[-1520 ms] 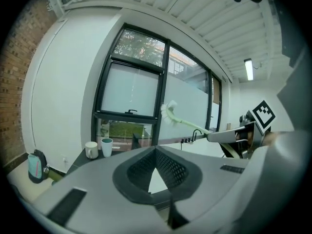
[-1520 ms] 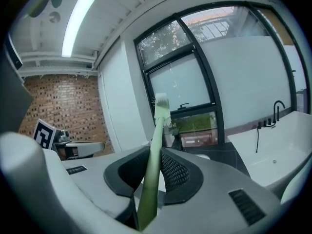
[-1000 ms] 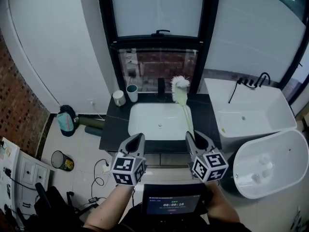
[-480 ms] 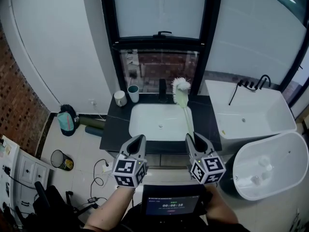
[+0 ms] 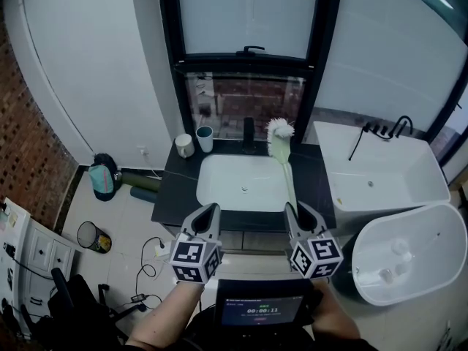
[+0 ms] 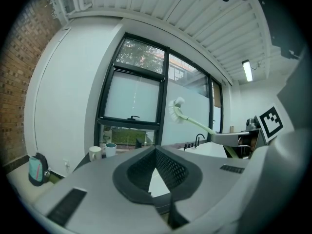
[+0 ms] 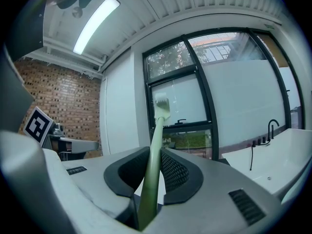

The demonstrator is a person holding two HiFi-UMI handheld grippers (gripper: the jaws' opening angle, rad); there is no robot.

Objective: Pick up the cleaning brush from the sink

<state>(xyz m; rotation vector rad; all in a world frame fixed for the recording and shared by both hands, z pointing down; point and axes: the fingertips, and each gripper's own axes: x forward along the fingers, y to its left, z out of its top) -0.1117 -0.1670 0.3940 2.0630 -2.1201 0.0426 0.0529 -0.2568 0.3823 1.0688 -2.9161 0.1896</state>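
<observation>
In the head view, a white cup (image 5: pixel 185 145) and a teal cup (image 5: pixel 205 138) stand at the back left of the dark counter (image 5: pixel 172 196). At lower centre-left, the left gripper (image 5: pixel 210 212) hovers in front of the counter, its jaws closed tip to tip with nothing between them. The white sink (image 5: pixel 234 185) lies mid-frame. At its right edge the cleaning brush (image 5: pixel 286 168) is lifted clear of the basin, bristle head up beside the faucet (image 5: pixel 248 131). Its green handle is pinched in the right gripper (image 5: pixel 294 212). A white bathtub (image 5: pixel 380 181) fills the right.
</observation>
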